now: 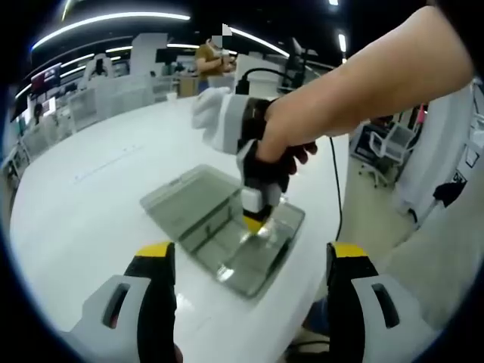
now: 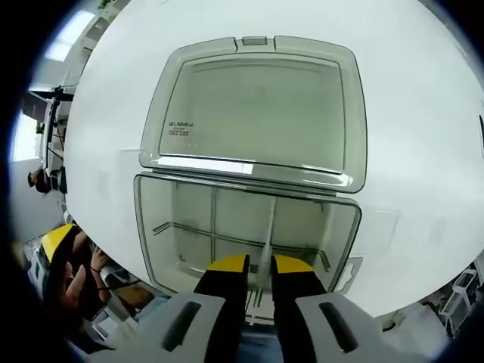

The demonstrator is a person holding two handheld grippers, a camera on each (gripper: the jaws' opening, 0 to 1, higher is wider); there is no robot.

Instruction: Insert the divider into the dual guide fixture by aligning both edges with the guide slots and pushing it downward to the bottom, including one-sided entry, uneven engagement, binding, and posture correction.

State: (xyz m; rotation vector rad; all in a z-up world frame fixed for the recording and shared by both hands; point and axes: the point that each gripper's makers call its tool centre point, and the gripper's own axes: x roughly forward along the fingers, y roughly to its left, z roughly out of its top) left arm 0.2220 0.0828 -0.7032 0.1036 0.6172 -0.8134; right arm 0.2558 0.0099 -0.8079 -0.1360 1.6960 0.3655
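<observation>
A clear grey plastic box (image 2: 141, 227) lies on the white table with its hinged lid (image 2: 257, 113) folded open beyond it. Thin clear walls split the box into compartments. My right gripper (image 2: 261, 265) is shut on a thin clear divider (image 2: 270, 227), which stands on edge and reaches down into the box near its middle. In the left gripper view the right gripper (image 1: 257, 221), held by a hand, points down into the box (image 1: 283, 249), beside the lid (image 1: 185, 198). My left gripper (image 1: 252, 251) hovers open, short of the box, with nothing between its jaws.
The white table (image 1: 91, 189) is round, and its edge runs close behind the box on the right. A black cable (image 1: 335, 181) hangs from the right gripper. The person's forearm (image 1: 378, 83) crosses above the box. A person, desks and chairs stand far behind.
</observation>
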